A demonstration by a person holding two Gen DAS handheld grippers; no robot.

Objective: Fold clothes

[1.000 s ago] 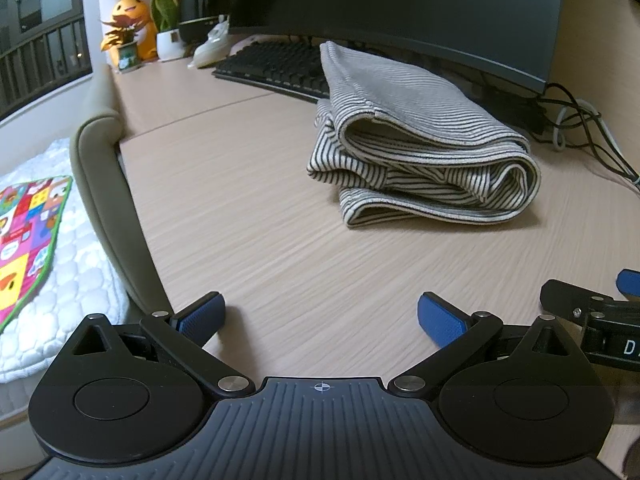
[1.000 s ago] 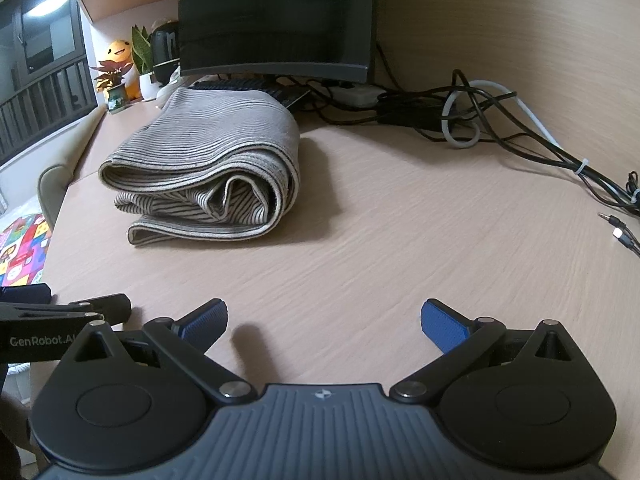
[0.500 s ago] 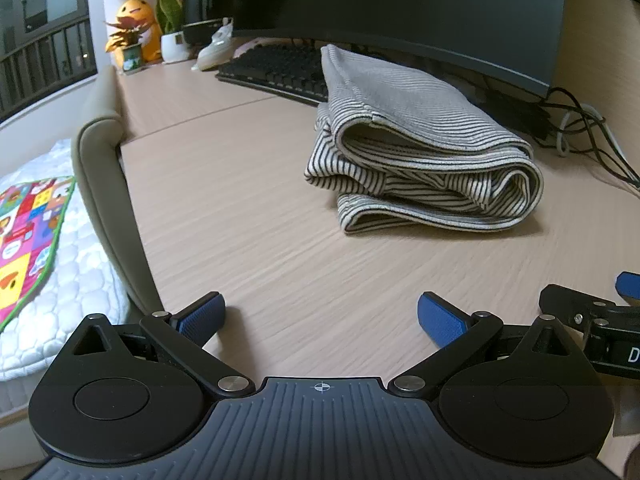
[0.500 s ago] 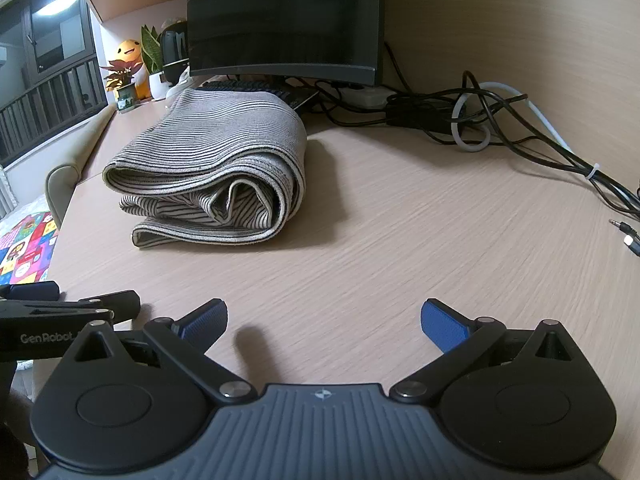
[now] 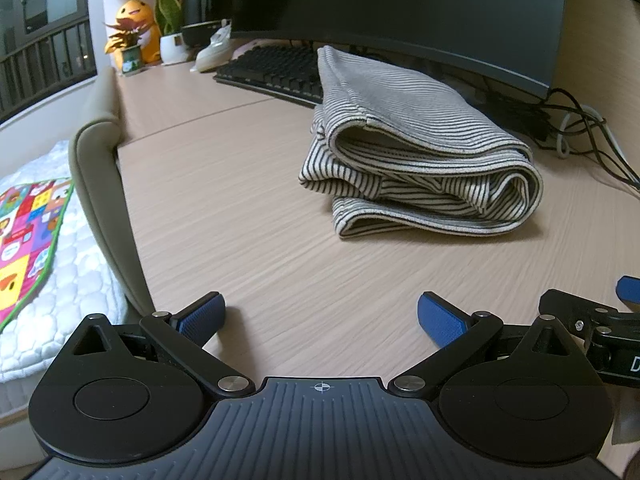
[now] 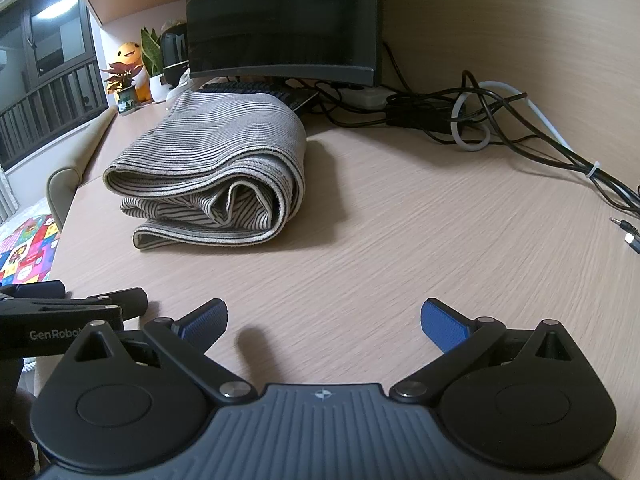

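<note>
A striped grey and white garment (image 5: 420, 160) lies folded in a thick bundle on the wooden desk (image 5: 240, 208), its far end over the keyboard. It also shows in the right wrist view (image 6: 216, 176). My left gripper (image 5: 320, 316) is open and empty, near the desk's front, well short of the bundle. My right gripper (image 6: 324, 320) is open and empty, also short of the bundle. Each gripper shows at the edge of the other's view.
A dark monitor (image 5: 400, 12) and black keyboard (image 5: 272, 68) stand behind the garment. Tangled cables (image 6: 500, 120) lie at the right rear. Potted plants and an orange toy (image 5: 132, 24) sit at the far left. A padded chair edge (image 5: 100, 184) borders the desk's left side.
Both grippers have drifted slightly, so the folded garment shifts a little right in both views. Both stay open and the garment has not moved.
</note>
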